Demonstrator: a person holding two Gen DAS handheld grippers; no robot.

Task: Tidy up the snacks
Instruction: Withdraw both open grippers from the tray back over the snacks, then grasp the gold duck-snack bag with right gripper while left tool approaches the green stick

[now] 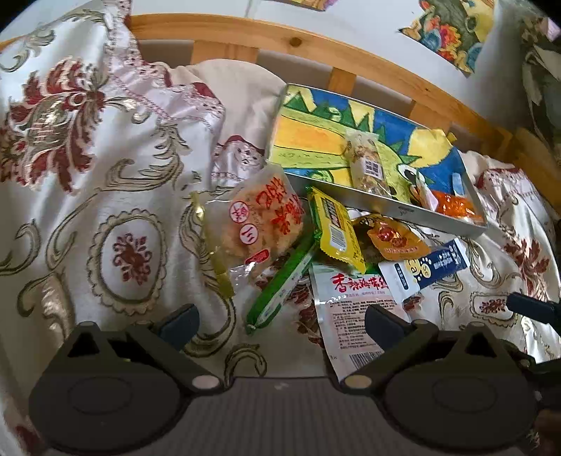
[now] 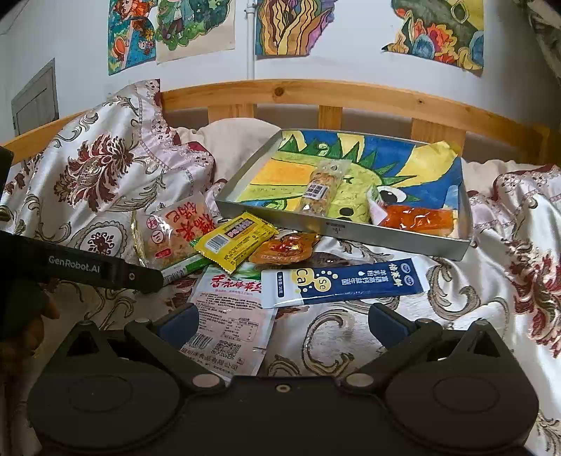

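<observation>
A grey metal tray (image 2: 396, 236) with a colourful drawing inside lies on the bed; it also shows in the left wrist view (image 1: 385, 207). In it lie a clear nut bar (image 2: 320, 191) and an orange packet (image 2: 417, 218). In front of it lies a pile of snacks: a rice cracker pack (image 1: 261, 224), a yellow bar (image 1: 336, 231), a green bar (image 1: 280, 291), an orange pouch (image 1: 394, 238), a blue sachet (image 2: 345, 282) and a white seaweed packet (image 2: 231, 315). My left gripper (image 1: 280, 324) is open above the green bar and white packet. My right gripper (image 2: 282, 324) is open just before the blue sachet.
A patterned white, red and gold bedspread (image 1: 105, 210) covers the bed and bunches up at the left. A wooden headboard rail (image 2: 315, 94) runs behind the tray. Drawings (image 2: 291, 28) hang on the wall. The left gripper's body (image 2: 87, 268) reaches in at the left of the right wrist view.
</observation>
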